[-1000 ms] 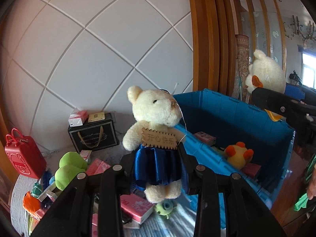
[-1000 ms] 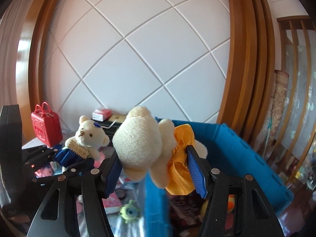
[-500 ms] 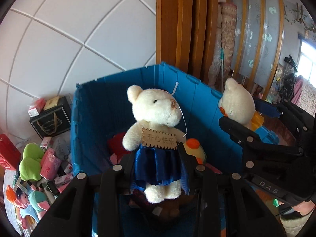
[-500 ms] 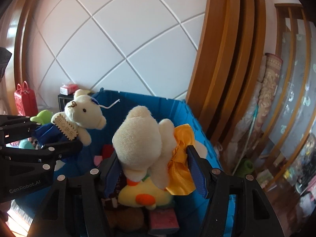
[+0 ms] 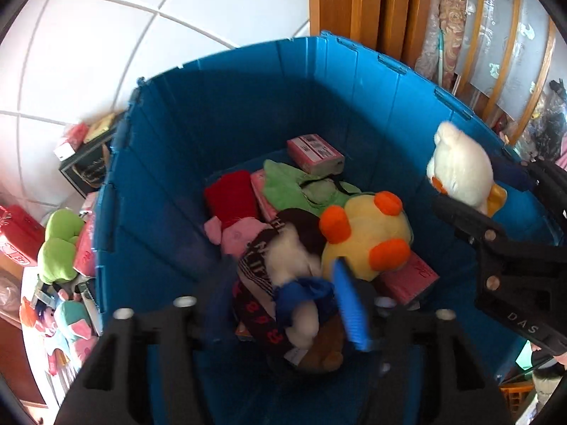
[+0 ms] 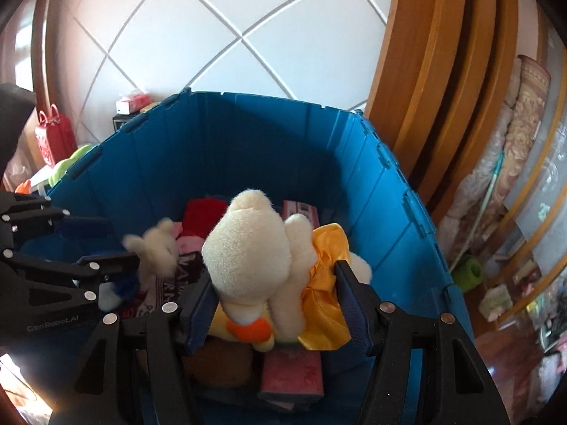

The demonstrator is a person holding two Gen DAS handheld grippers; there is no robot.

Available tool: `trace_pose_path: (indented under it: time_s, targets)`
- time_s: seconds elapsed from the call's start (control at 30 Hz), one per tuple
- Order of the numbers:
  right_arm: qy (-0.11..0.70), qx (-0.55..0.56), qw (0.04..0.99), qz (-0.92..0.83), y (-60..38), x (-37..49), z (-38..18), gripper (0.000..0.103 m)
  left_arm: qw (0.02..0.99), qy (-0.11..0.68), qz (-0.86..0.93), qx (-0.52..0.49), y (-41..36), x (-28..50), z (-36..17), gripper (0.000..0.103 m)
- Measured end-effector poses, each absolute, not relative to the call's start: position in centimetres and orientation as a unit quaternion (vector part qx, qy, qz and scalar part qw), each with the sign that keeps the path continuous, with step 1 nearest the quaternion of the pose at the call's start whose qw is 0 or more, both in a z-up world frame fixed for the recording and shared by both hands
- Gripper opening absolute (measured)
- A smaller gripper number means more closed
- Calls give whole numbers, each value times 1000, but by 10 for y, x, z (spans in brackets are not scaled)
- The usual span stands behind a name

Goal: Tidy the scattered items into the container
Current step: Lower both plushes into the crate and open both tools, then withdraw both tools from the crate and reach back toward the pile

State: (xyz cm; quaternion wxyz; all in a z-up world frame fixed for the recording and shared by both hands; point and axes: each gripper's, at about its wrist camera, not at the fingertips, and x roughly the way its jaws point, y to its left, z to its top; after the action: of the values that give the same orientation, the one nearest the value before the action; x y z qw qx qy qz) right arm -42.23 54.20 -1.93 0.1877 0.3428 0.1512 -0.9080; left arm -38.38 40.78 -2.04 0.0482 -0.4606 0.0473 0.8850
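Left wrist view shows your blue bin (image 5: 219,134) already well filled, while toys still lie outside its left wall. Your left gripper (image 5: 287,304) is opening, its blue-dressed bear (image 5: 294,283) dropping in. Your right gripper (image 6: 276,304) clamps the yellow-dressed bear (image 6: 262,258) above the bin.

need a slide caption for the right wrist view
Right tongs hold a yellow-dressed teddy bear over the blue bin of toys.
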Motion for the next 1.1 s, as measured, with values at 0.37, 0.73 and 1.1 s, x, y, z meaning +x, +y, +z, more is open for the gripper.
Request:
trace_pose_path:
  time_s: [0.37, 0.73, 1.1]
  targets:
    - [194, 320, 257, -891, 530, -410, -18, 63, 14, 51, 910, -412, 389, -350, -18, 72]
    - [188, 304, 282, -890, 531, -403, -13, 79, 15, 57, 913, -403, 391, -351, -17, 72]
    - [171, 301, 271, -898, 537, -405, -9, 81, 16, 56, 918, -392, 390, -348, -16, 72]
